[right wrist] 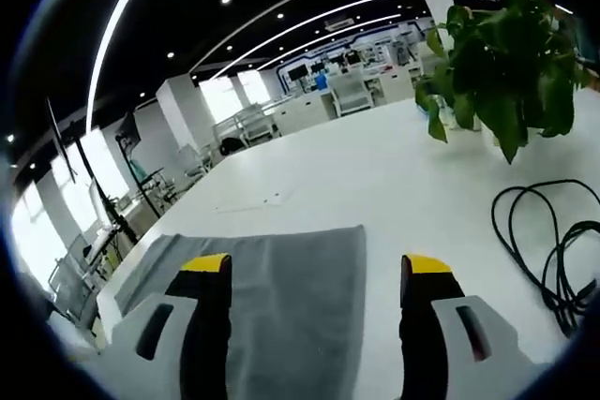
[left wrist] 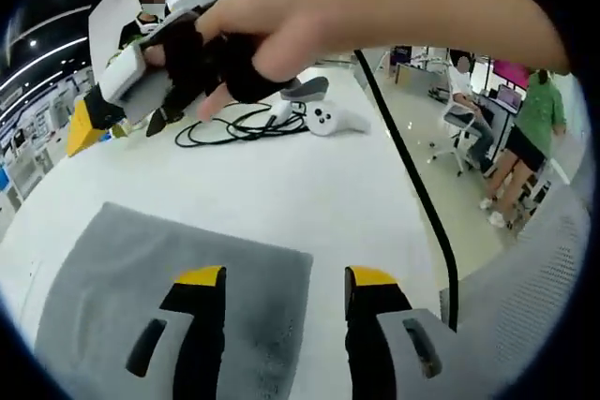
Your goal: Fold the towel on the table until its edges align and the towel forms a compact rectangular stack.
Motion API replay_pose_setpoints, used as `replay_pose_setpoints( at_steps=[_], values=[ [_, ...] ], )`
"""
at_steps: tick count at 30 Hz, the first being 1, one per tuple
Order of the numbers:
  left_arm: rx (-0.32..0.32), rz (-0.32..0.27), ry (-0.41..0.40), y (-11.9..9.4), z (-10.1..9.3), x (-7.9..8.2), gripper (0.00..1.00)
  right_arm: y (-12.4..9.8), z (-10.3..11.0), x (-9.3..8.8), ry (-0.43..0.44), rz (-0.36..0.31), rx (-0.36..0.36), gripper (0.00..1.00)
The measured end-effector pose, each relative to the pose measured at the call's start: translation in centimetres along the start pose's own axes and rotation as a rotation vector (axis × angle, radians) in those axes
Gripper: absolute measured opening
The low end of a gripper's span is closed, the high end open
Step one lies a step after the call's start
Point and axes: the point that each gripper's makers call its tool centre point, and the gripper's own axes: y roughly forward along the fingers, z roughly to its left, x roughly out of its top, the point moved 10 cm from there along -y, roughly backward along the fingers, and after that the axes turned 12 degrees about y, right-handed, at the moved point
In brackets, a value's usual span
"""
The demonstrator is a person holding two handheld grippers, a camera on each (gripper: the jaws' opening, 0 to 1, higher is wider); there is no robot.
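My 2 claws, left (left wrist: 285, 280) and right (right wrist: 315, 269), gape wide, holding nothing, above flat grey towel (right wrist: 281, 297) on white table (right wrist: 375, 175).

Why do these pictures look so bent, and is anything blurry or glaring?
Left gripper view: the fisheye lens bows the table edge and black cable; the hand close to the lens looks oversized and soft. Right gripper view: ceiling light strips curve into arcs, the windows at left are blown out white, and the towel and plant stay fairly sharp.
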Motion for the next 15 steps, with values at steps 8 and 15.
replay_pose_setpoints(
  at_steps=[8, 15],
  values=[
    [-0.05, 0.019, 0.036, 1.7, -0.2, -0.5, 0.33, 2.5, -1.3, -0.6, 0.007, 0.046, -0.003, 0.71],
    [-0.071, 0.045, 0.058, 2.6, -0.4, -1.2, 0.2, 4.4, -1.8, -0.2, 0.023, 0.038, -0.007, 0.66]
  ],
)
